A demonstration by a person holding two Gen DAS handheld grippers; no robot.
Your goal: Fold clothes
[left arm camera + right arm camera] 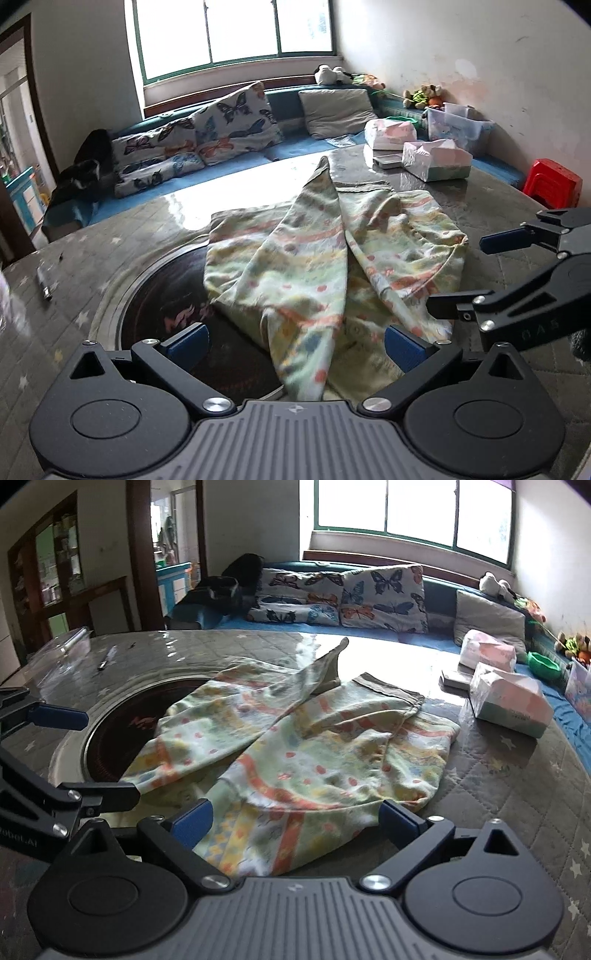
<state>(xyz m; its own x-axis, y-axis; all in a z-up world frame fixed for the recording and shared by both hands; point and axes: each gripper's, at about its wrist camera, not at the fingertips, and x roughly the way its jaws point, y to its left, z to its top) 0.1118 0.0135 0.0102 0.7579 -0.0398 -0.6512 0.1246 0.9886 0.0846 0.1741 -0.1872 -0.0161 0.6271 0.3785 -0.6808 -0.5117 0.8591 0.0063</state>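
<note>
Garment point(325, 266) is lying crumpled on the counter point(110, 258), partly overhanging the dark round inset point(173, 306) sunk in the counter top. It is a pale printed piece with orange bands; one long limb point(306, 672) is running away from me toward the window point(236, 29), so I am reading the long axis as pointing from my tools to the window.

Left tool point(295, 343) is sitting at the near hem, jaws spread wide, cloth lying between them but not pinched. Right tool point(295, 819) is likewise released, straddling the near edge just beside the left one; I am holding nothing in either. Both are about equally near; the right one is covering the side away from the inset.

My judgement: the next move needs both tools closing on the near hem.

Beyond the garment, toward the window: two wrapped tissue packs point(513, 701), then a bench with butterfly cushions point(236, 122). Counter surface is glossy and quilted-looking.
</note>
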